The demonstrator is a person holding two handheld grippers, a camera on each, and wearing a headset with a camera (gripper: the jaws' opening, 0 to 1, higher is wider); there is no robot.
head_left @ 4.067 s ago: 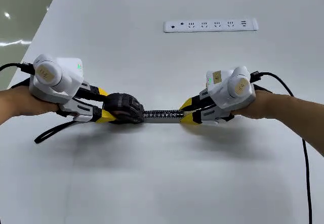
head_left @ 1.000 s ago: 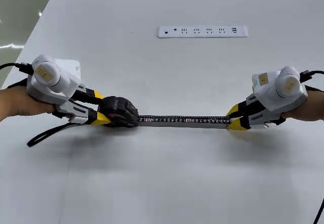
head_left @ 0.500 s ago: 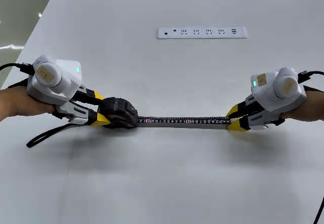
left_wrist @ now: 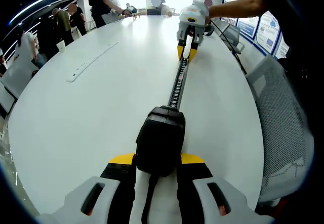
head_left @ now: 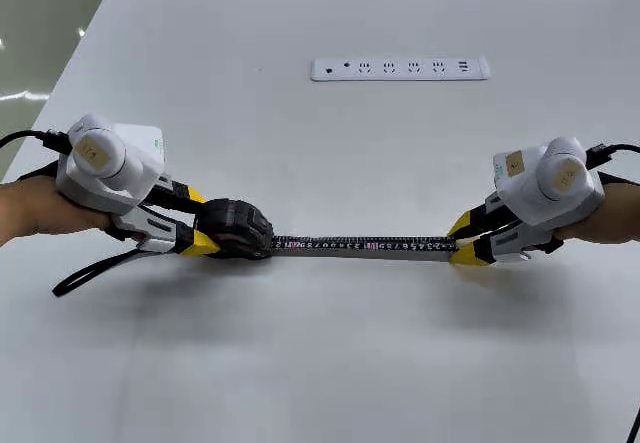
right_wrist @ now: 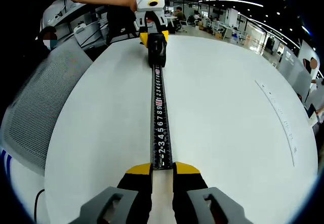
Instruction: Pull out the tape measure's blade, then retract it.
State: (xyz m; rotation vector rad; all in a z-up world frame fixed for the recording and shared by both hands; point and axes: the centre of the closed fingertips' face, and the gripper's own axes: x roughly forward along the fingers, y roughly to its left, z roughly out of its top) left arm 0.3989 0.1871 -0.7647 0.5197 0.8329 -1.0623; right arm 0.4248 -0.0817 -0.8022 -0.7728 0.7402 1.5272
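Observation:
A black tape measure case (head_left: 235, 229) rests on the white table (head_left: 330, 353), clamped in my left gripper (head_left: 202, 233), which is shut on it. From the case the dark numbered blade (head_left: 362, 245) runs right to my right gripper (head_left: 458, 241), shut on the blade's end. In the left gripper view the case (left_wrist: 160, 138) sits between the yellow-tipped jaws and the blade (left_wrist: 179, 82) stretches away to the other gripper (left_wrist: 186, 52). Along the right gripper view the blade (right_wrist: 160, 128) leads from my jaws (right_wrist: 162, 169) to the case (right_wrist: 156, 46).
A white power strip (head_left: 400, 68) lies flat at the far middle of the table. A black strap (head_left: 95, 267) trails left from the case. Black cables hang behind both hands. Chairs and people stand beyond the table edges in the gripper views.
Since 4.1 s ago the right gripper has drawn the blade far out to the right. Over the last second both grippers and the blade have stayed almost still.

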